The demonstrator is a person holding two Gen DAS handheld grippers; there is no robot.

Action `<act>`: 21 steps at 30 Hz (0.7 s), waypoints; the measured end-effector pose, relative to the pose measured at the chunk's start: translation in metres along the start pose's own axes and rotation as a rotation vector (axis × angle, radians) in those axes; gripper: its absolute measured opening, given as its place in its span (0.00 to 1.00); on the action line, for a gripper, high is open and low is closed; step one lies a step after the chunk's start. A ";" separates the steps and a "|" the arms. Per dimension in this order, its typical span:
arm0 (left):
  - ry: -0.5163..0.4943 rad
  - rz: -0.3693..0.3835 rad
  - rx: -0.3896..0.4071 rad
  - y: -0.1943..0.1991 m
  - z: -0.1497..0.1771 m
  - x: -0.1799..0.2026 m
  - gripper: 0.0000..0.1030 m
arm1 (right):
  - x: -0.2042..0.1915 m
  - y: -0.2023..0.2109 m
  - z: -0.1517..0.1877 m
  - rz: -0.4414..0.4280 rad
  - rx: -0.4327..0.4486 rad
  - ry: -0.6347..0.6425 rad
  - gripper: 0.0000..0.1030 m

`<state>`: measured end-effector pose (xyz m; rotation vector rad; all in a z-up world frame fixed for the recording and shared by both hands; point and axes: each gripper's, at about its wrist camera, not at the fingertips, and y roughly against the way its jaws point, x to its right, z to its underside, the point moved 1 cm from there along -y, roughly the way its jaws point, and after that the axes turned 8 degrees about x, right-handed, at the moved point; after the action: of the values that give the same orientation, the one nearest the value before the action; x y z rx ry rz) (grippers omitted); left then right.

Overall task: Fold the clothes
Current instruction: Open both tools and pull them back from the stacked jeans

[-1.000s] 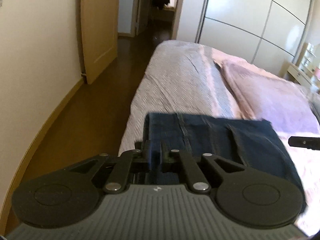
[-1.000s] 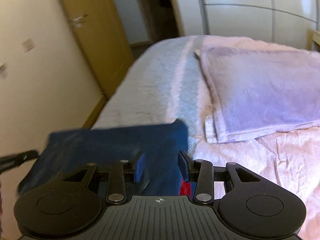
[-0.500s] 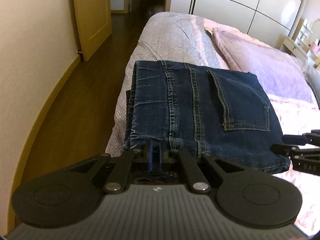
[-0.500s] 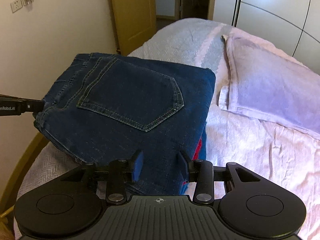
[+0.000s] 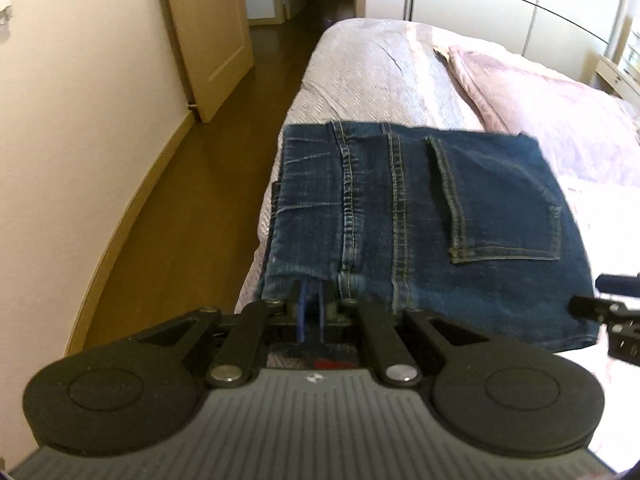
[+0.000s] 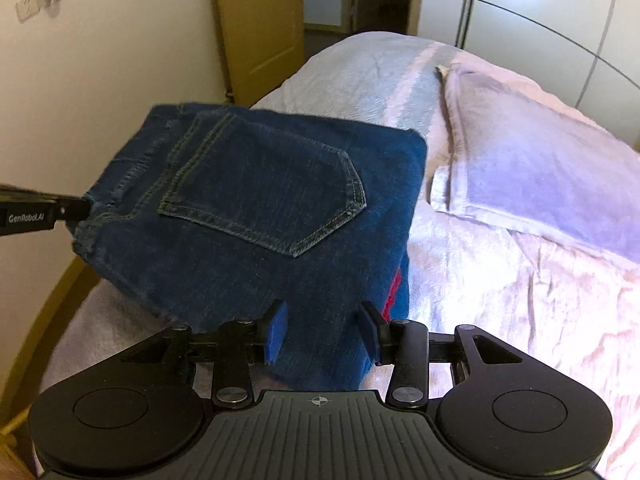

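Bedroom: one bed (image 5: pixel 360 76), one pillow (image 6: pixel 532 168), one door (image 5: pixel 208 32).
Jeans (image 5: pixel 420 220): one pair, folded, dark blue, back pocket up, at bed's edge.
Left gripper (image 5: pixel 310 308): clenched on jeans' hem.
Right gripper (image 6: pixel 323 330): parted, just been widening, straddling jeans, pads clear.

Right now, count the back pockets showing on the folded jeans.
1: one back pocket faces up on the folded jeans, toward their right half. Any others may be hidden inside the fold.

Black left gripper (image 5: pixel 310 304) and right gripper (image 6: pixel 322 330), blue pads, silver screws, ribbed grey housings.
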<state>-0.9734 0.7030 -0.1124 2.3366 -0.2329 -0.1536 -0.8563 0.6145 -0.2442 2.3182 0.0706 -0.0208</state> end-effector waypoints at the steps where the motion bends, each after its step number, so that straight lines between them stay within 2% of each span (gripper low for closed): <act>1: 0.006 -0.008 0.001 0.007 -0.003 0.002 0.06 | -0.001 0.006 0.000 0.002 0.007 -0.008 0.42; 3: 0.021 -0.024 -0.001 0.024 -0.007 0.006 0.18 | -0.002 0.018 0.000 0.003 0.006 -0.025 0.44; 4: 0.028 -0.034 -0.006 0.031 -0.008 0.008 0.25 | -0.003 0.023 0.001 0.002 0.000 -0.034 0.50; 5: 0.032 -0.040 -0.008 0.039 -0.008 0.011 0.25 | -0.004 0.028 0.001 0.001 -0.006 -0.043 0.57; 7: 0.031 -0.045 -0.006 0.056 -0.006 0.016 0.28 | -0.005 0.039 0.002 0.001 -0.009 -0.069 0.60; 13: 0.023 -0.065 -0.011 0.088 -0.007 0.032 0.31 | -0.007 0.067 0.004 0.001 -0.033 -0.121 0.61; 21: 0.012 -0.100 0.017 0.121 -0.011 0.047 0.40 | -0.012 0.102 -0.003 0.010 -0.023 -0.117 0.61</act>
<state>-0.9407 0.6174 -0.0201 2.3663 -0.1117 -0.1880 -0.8623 0.5472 -0.1667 2.2890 -0.0004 -0.1495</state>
